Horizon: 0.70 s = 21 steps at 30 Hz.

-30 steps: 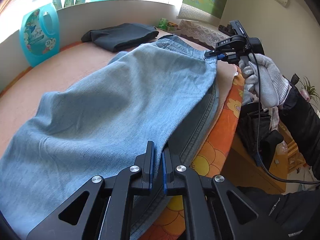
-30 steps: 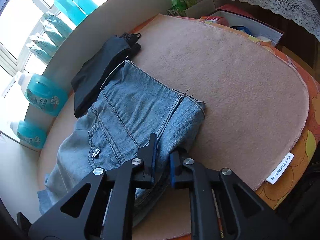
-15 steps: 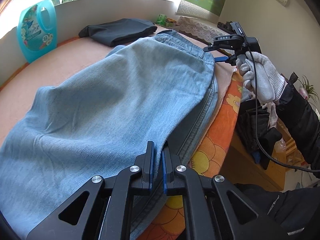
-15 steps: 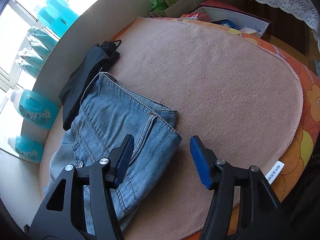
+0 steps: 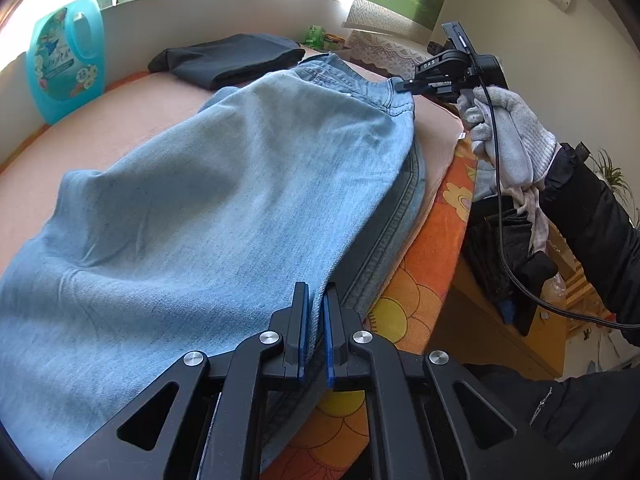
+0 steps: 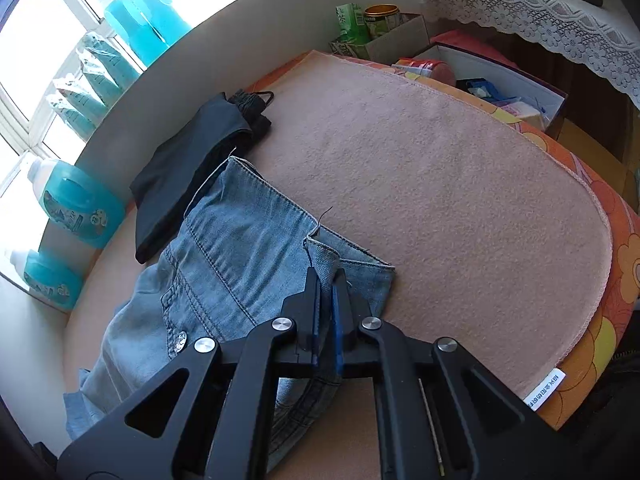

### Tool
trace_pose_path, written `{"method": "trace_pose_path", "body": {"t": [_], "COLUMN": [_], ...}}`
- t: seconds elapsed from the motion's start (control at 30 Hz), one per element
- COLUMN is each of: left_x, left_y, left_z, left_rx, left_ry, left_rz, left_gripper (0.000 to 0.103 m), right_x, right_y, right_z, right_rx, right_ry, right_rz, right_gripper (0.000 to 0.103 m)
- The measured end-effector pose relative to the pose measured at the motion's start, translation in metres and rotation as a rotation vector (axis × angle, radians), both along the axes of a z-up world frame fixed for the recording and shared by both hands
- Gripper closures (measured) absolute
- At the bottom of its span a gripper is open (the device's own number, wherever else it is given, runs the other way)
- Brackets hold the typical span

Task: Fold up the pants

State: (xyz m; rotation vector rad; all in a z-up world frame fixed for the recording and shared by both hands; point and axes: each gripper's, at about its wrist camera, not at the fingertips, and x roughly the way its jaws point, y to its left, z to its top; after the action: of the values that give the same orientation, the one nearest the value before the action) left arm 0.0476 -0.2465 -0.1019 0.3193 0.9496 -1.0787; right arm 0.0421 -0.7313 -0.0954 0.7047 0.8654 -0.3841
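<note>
Light blue jeans [image 5: 224, 184] lie folded lengthwise on a pink mat [image 6: 440, 208]. My left gripper [image 5: 316, 300] is shut on the near edge of the leg, denim pinched between its blue pads. In the right wrist view my right gripper [image 6: 325, 280] has its jaws closing on the raised corner of the waistband [image 6: 320, 252], with the denim between the pads. The left wrist view shows that same right gripper [image 5: 400, 85] at the far waistband corner, held by a gloved hand [image 5: 504, 136].
Folded black clothing [image 6: 188, 168] lies just beyond the jeans near the wall. Blue detergent bottles [image 5: 64, 56] stand on the sill. An orange flowered cover [image 5: 416, 280] shows at the table edge. Boxes and cans [image 6: 480, 80] crowd the far right.
The right jaws went from a grip to wide open, then came together on the waistband corner, which now stands up. The left gripper kept its hold and stayed put.
</note>
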Motion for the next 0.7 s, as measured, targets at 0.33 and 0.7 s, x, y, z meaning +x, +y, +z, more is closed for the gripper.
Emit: {"method": "trace_pose_path", "body": {"t": [0.33,0.7], "left_x": [0.003,0.003], "left_y": [-0.002,-0.001], "left_z": [-0.003,-0.003], "left_rx": [0.005,-0.006], "left_ry": [0.016,0.023], "left_rz": [-0.005,0.001], "left_gripper": [0.098,0.098], "right_x": [-0.014,0.006], "right_y": [0.003,0.031], "right_z": [-0.018,-0.003], "right_rx": [-0.012,-0.007], "right_ry": [-0.009,-0.075], "right_rz": [-0.028,0.035], "right_gripper": [0.04,0.094]}}
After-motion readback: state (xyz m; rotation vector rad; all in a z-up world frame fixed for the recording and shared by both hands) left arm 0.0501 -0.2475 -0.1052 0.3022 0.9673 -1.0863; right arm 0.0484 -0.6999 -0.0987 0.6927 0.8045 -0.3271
